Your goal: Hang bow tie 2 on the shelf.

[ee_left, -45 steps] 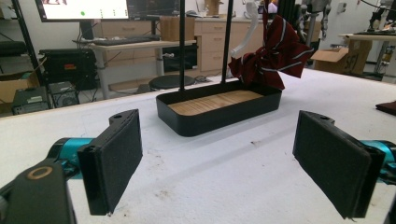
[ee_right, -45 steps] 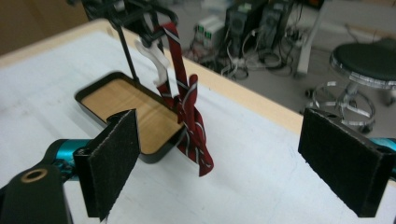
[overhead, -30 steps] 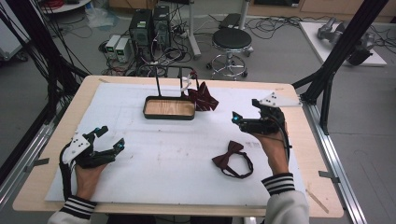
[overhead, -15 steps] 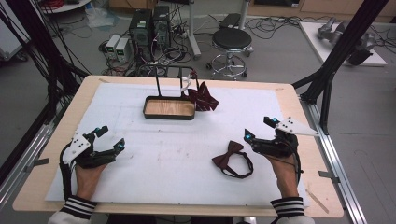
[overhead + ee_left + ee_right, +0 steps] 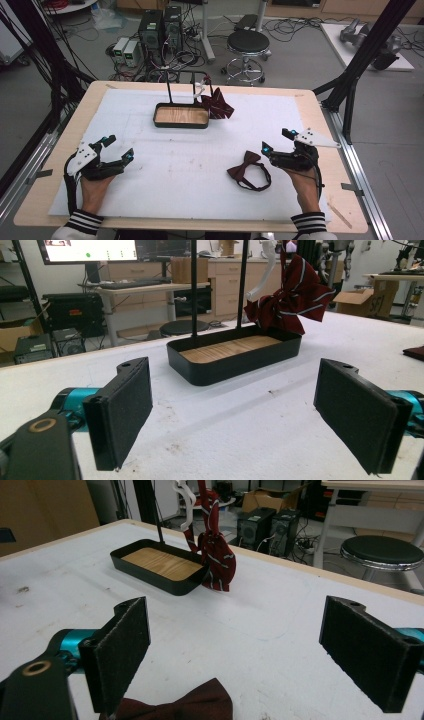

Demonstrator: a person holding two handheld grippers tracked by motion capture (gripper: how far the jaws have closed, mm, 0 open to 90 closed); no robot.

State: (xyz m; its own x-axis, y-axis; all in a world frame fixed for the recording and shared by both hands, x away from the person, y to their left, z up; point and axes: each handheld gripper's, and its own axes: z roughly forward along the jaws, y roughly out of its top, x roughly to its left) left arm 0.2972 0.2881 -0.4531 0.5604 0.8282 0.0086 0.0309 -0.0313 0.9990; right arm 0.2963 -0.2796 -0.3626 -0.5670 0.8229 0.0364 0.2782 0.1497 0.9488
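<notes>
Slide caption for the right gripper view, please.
Open right tongs poised just above the dark red bow tie.

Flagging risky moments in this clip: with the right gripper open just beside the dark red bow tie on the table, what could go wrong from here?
1. The bow tie trails a thin strap loop; the right gripper, jaws open, might pinch only the loop, leaving the bow dangling.
2. The striped bow tie hangs on the stand; hanging another beside it could knock it off.

Even, bright light; soft shadows
</notes>
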